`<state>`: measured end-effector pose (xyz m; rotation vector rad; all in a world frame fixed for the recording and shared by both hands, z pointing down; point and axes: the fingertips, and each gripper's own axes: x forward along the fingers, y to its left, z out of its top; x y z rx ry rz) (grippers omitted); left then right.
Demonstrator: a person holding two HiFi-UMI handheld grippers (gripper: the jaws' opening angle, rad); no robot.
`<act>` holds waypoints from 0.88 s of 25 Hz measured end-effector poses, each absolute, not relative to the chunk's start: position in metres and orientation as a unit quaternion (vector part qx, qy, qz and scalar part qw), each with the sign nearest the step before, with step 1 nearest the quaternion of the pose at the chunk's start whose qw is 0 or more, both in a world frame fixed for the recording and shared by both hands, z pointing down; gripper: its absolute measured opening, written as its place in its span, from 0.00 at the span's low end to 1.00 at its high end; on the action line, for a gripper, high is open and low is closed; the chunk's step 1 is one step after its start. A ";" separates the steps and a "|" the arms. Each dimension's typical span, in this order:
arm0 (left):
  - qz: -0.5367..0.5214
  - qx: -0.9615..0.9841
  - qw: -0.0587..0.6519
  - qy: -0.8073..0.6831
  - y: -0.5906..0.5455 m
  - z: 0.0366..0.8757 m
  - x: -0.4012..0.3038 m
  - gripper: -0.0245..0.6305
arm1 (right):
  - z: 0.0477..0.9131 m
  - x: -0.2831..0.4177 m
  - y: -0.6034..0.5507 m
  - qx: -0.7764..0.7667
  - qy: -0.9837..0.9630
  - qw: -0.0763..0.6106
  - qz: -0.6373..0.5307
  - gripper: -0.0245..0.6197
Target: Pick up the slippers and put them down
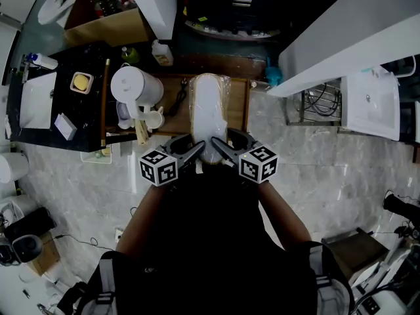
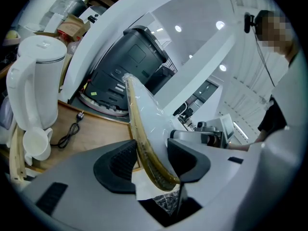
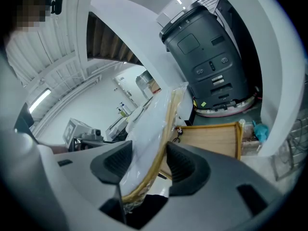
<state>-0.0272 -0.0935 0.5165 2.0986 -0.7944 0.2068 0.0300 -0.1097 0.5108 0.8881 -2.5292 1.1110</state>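
The slippers (image 1: 209, 110) (a white pair, wrapped in clear plastic) are over the wooden worktop (image 1: 240, 110), with the far end pointing away from the person. The left gripper (image 1: 197, 151) and the right gripper (image 1: 218, 146) both hold the near end. The jaws of each one are pinching the pair from the side. A white kettle (image 1: 134, 87) stands at the left of the slippers.
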 end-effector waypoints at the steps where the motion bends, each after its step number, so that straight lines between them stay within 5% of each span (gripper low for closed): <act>1: 0.085 0.840 0.431 -0.317 -0.094 0.519 -0.027 0.33 | 0.514 0.030 -0.111 0.304 -0.864 0.121 0.383 0.39; 22: 0.154 0.820 0.475 -0.281 -0.115 0.606 -0.048 0.33 | 0.604 0.009 -0.132 0.312 -0.829 0.151 0.438 0.39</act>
